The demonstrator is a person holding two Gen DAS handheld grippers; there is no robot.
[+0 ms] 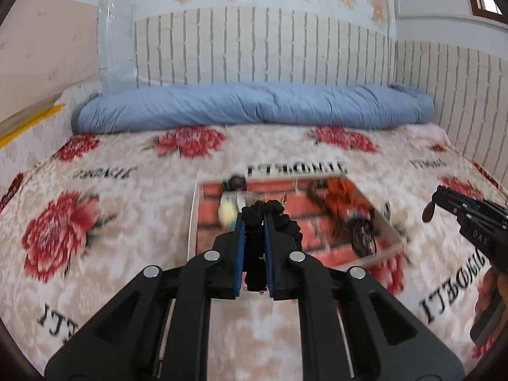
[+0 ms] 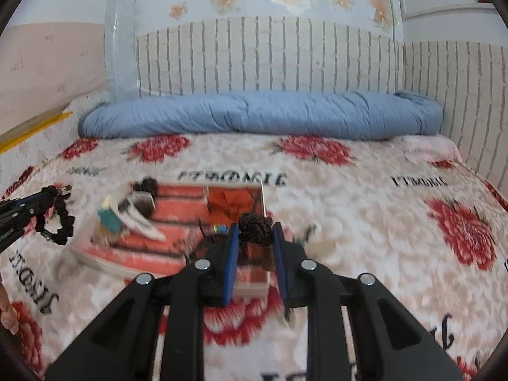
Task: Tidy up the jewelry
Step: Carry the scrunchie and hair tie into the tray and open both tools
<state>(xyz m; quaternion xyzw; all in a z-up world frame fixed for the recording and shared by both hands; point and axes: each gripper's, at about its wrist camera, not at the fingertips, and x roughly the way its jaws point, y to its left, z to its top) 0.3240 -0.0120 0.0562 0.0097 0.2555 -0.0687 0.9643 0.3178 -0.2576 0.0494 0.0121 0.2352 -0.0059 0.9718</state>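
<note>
- While both my grippers hang above the bed (image 1: 133, 171), each has something pinched:
- Left gripper (image 1: 254, 219): narrow, clamped on a black scrunchie-like band (image 1: 287, 227); small metal charm at its tip.
- Right gripper (image 2: 255, 231): narrow, holding a dark braided knot piece (image 2: 255, 222) at the fingertips.
- Tray (image 1: 385, 249) sits on the bedspread under both, with an orange item (image 1: 341, 192) and other bits inside; blurred.
- Risk: the band dangles loose and could snag the tray wall or tangle with its contents.
- Risk: knot grip is at the tips only, so a jolt could drop it onto the bedspread.
</note>
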